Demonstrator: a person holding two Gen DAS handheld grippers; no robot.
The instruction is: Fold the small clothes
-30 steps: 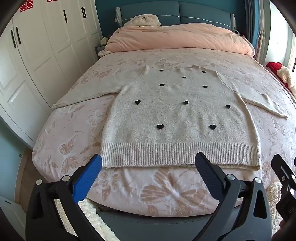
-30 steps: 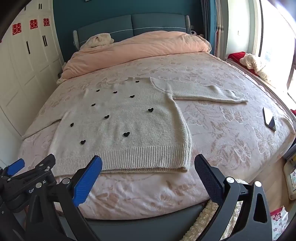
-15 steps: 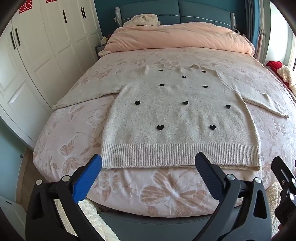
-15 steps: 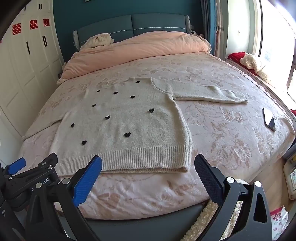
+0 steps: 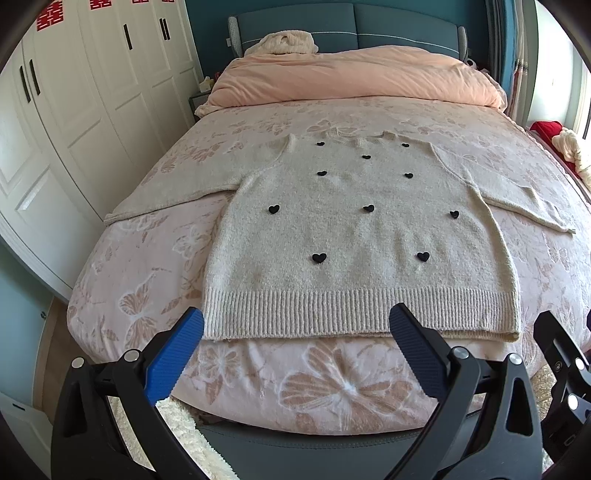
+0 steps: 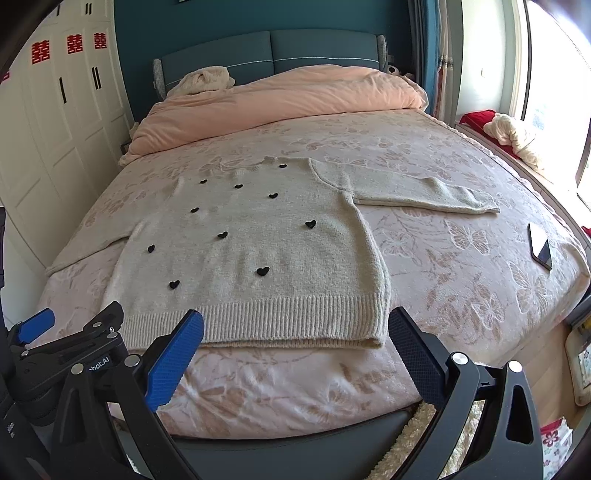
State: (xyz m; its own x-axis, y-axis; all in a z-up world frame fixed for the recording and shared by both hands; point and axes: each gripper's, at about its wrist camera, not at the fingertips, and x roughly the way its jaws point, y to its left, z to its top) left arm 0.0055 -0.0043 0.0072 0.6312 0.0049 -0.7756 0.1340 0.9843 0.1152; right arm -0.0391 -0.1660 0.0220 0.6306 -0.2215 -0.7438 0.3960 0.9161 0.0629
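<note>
I held both grippers off the foot edge of the bed point(image 5: 122, 258) — neither touched anything. The left gripper point(image 5: 295, 354) had its 2 blue-padded fingers spread wide and empty, framing the ribbed hem of the sweater point(image 5: 354, 236). The right gripper point(image 6: 295, 354) was spread just as wide, also empty, its fingers bracketing the hem's right corner.

The cream sweater lay flat, front up, on the butterfly-print bedspread point(image 6: 461, 266), its hem along the foot edge and its neck toward the headboard point(image 5: 369, 26). Small black hearts point(image 5: 318, 257) dotted its chest. Its left sleeve point(image 5: 173, 192) ran out toward the bed's left edge, beside the white wardrobe point(image 5: 92, 110); the right sleeve point(image 6: 417, 192) stretched toward the right edge, cuff well short of it.

A pink duvet point(image 6: 280, 99) was bunched across the head of the bed, with a cream knit bundle point(image 6: 205, 79) on top of it against the headboard. A phone point(image 6: 540, 245) rested near the bed's right edge — well apart from the sweater. In the right wrist view, part of the left gripper showed at the lower left.
</note>
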